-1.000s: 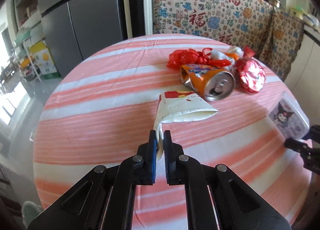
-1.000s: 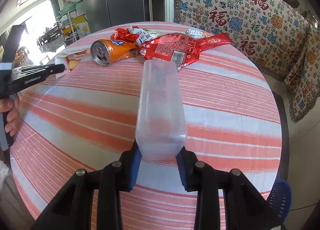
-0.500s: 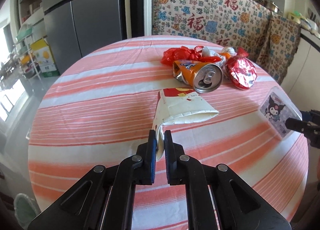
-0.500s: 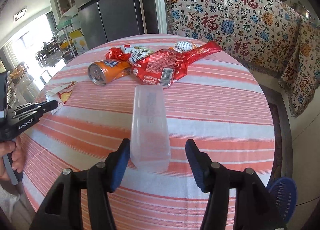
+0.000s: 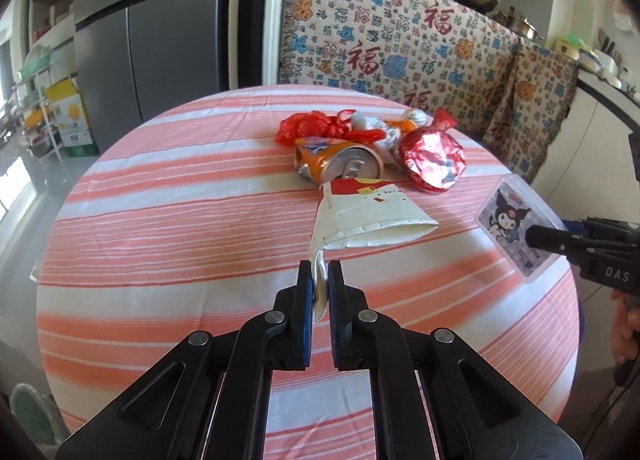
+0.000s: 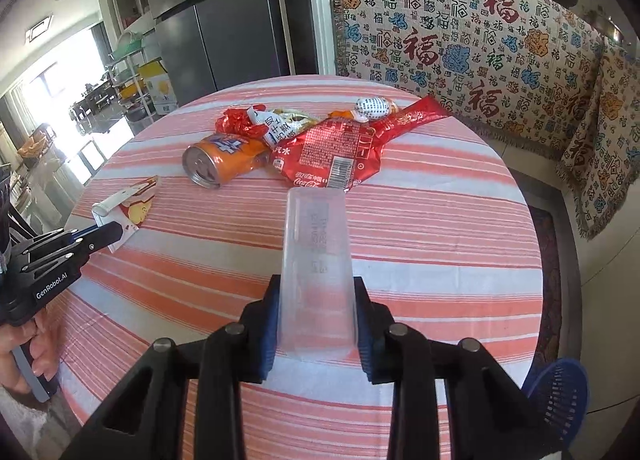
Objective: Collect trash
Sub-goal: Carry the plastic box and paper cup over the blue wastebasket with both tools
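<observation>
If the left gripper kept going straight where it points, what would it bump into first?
Probably the orange can. The left gripper, shut on the white wrapper, points at it, though depth is hard to judge.

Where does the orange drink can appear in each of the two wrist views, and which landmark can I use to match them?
Left wrist view: the orange can lies just above centre, its silver top facing the camera, behind the white paper carton.
Right wrist view: the can lies upper left of centre, top turned to the lower left.
Shared landmark: the red foil wrapper beside the can, on its right.
</observation>
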`<state>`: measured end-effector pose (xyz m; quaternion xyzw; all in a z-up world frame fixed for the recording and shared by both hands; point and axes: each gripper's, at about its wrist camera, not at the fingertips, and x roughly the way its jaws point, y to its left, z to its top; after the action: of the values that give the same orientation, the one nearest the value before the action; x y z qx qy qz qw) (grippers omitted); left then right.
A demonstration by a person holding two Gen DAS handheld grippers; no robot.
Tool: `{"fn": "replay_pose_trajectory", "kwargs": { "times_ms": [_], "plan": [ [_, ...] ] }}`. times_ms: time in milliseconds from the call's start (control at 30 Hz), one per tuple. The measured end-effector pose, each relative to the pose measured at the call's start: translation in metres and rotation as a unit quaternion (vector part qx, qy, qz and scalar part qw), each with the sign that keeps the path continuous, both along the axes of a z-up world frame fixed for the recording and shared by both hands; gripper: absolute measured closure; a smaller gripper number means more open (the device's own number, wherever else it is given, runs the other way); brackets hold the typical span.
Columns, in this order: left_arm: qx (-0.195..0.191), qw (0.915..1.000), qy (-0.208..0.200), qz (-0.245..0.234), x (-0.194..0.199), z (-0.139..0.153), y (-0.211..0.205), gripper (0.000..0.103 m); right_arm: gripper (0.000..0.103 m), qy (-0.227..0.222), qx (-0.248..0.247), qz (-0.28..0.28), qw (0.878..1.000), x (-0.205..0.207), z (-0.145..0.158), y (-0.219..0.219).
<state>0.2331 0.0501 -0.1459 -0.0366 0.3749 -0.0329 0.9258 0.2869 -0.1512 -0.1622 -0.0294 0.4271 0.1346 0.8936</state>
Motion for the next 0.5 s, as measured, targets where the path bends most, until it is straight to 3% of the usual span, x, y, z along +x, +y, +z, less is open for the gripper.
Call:
{"fn": "replay_pose_trajectory", "kwargs": {
  "times_ms": [500],
  "plan": [
    [0.008, 0.9989, -0.004, -0.047, 0.007, 0.019, -0.064, 0.098, 0.071, -0.019, 0.012, -0.030, 0.999, -0.012, 0.018, -0.045]
  ]
}}
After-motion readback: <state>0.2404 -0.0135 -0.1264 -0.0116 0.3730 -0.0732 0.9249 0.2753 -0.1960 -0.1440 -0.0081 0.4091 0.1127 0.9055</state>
